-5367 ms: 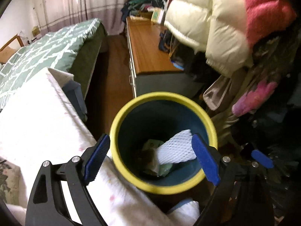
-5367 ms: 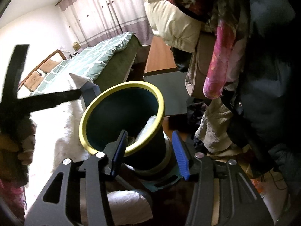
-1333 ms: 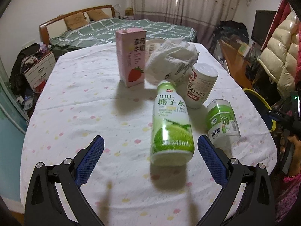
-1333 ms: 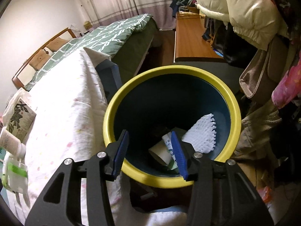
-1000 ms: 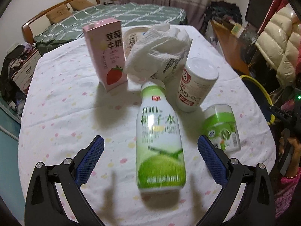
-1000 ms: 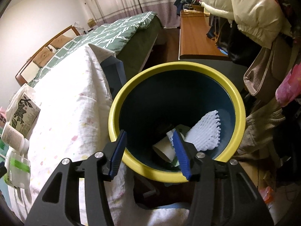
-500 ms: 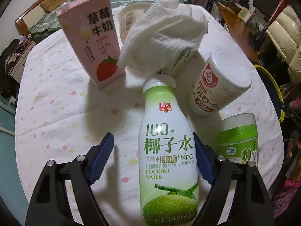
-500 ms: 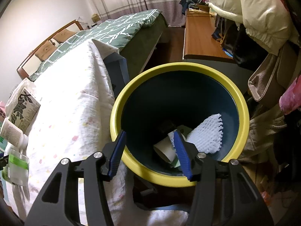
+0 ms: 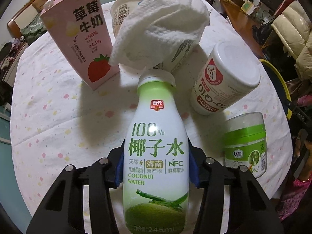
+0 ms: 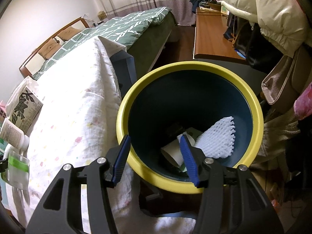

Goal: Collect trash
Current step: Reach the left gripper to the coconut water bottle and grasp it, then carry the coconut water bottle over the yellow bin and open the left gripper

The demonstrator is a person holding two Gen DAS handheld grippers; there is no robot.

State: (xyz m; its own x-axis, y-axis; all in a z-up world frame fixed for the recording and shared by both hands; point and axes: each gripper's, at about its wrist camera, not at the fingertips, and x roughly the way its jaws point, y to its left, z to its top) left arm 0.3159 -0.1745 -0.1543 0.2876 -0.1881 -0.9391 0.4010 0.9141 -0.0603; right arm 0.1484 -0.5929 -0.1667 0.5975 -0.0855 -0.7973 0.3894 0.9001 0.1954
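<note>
Left gripper (image 9: 156, 167) pinches the coconut water bottle (image 9: 156, 156) mid-body; lift straight up, clear of the paper towel (image 9: 161, 27) behind. Right gripper (image 10: 154, 158) grips the bin (image 10: 187, 181) rim.

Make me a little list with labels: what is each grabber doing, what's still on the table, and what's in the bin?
left gripper: jaws closed on the coconut water bottle
right gripper: jaws astride the trash bin's yellow rim
table: strawberry milk carton, crumpled paper towel, white supplement jar, green-labelled jar
in the bin: foam net, paper cup
</note>
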